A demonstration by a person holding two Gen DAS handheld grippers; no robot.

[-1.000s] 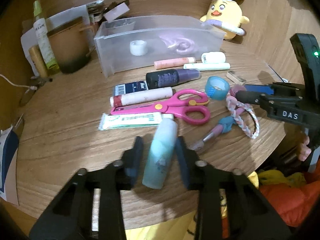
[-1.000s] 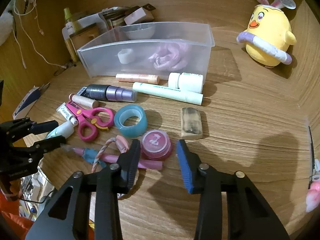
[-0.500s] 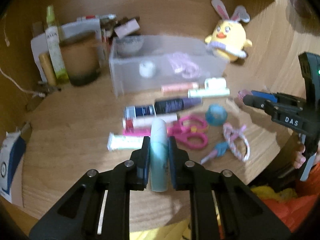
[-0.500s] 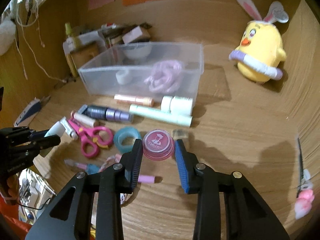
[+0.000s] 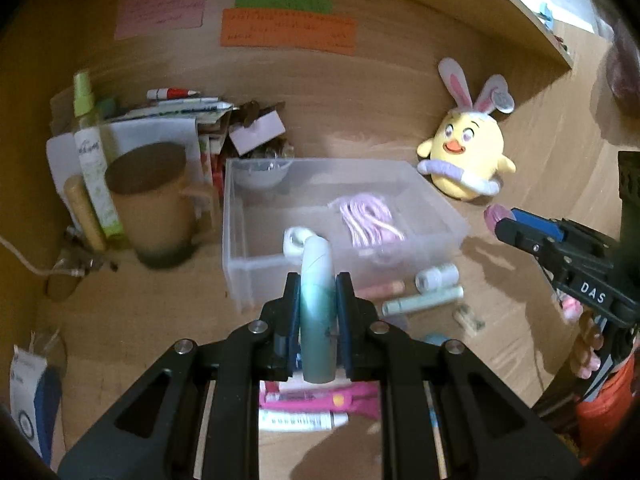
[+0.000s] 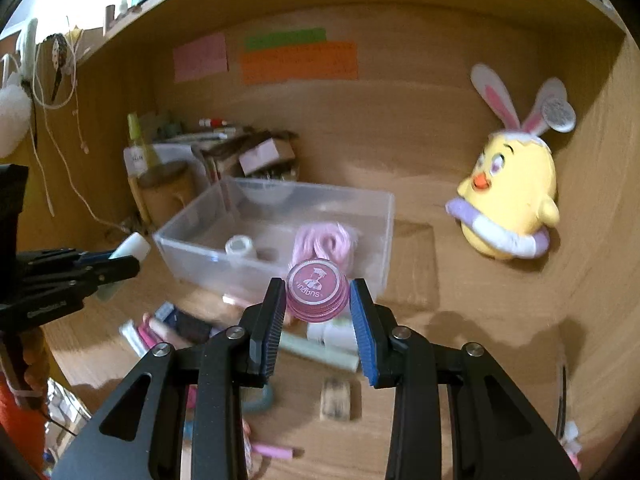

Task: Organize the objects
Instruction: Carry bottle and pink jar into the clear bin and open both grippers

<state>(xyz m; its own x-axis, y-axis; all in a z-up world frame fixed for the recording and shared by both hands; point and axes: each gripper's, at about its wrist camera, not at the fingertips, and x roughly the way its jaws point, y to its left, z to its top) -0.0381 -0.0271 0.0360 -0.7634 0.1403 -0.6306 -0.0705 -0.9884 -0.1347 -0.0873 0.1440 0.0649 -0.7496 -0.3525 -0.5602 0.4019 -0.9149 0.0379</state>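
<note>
My left gripper (image 5: 318,312) is clamped on the teal bottle (image 5: 317,300); its jaws closed a second ago from either side of it on the worktop (image 5: 132,320). My right gripper (image 6: 318,312) grips the pink jar (image 6: 317,291). Both have lifted clear of the clutter and now face the bin (image 5: 340,252) ahead, so dropping them in comes next, I'd say.

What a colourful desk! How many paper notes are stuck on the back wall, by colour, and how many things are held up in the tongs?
Pink note: 1
Green note: 1
Orange note: 1
Held teal bottle: 1
Held pink jar: 1
Total: 5
</note>
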